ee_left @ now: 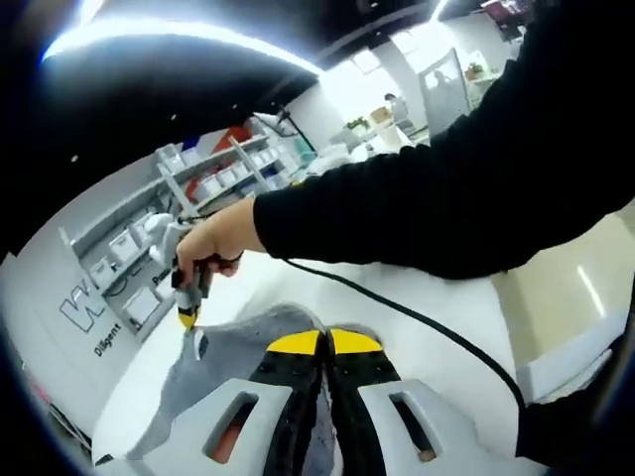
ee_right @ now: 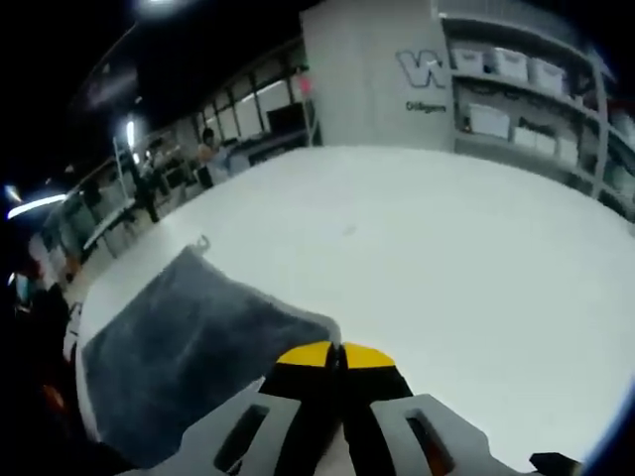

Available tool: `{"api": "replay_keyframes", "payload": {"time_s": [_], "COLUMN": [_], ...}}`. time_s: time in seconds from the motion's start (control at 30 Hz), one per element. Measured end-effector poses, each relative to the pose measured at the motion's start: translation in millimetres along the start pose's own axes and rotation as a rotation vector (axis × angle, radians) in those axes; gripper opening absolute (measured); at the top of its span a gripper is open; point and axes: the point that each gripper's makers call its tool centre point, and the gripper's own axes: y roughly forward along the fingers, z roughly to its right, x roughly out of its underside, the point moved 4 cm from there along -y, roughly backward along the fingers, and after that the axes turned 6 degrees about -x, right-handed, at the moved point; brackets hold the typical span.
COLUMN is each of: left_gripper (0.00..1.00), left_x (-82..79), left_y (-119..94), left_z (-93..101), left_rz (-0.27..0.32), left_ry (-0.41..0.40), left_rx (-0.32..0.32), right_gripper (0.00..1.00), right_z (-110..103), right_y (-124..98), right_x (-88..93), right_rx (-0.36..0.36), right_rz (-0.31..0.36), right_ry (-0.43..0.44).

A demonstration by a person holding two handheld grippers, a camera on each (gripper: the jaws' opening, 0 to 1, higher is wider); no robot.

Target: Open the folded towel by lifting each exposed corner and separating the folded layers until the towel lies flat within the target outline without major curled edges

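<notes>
While each hand-held gripper, left (ee_left: 325,342) and right (ee_right: 335,355), is closed on an edge of the grey towel (ee_right: 179,342), the cloth lies partly lifted over the white surface (ee_right: 427,258), seemingly held apart so its folded layers can separate.

Left gripper (ee_left: 324,342) fingers closed together, right gripper (ee_right: 335,355) fingers closed, hand (ee_left: 213,243) gripping right gripper's handle

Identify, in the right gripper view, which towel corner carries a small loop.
The far corner of the grey towel, away from the right gripper; the corner at its fingers shows no loop.
</notes>
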Motion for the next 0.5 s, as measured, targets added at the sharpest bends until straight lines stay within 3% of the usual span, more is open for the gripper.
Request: {"api": "replay_keyframes", "payload": {"time_s": [0.1, 0.27, 0.5], "left_gripper": [0.0, 0.0, 0.0], "left_x": [-1.3, -8.2, -7.1], "left_y": [-3.3, -12.9, -25.2], "left_z": [-3.5, -15.2, -25.7], "left_rz": [0.012, 0.058, 0.085], "left_ry": [-0.016, -0.037, -0.048], "left_rx": [-0.001, -0.025, -0.034], "right_gripper": [0.0, 0.0, 0.0], "right_z": [-0.1, -5.4, -40.3], "right_y": [-4.3, -6.1, -9.5], "right_x": [-4.0, -13.2, -10.7], "right_rx": [0.012, 0.059, 0.11], "right_rz": [0.0, -0.025, -0.082], "right_ry": [0.018, -0.049, -0.079]}}
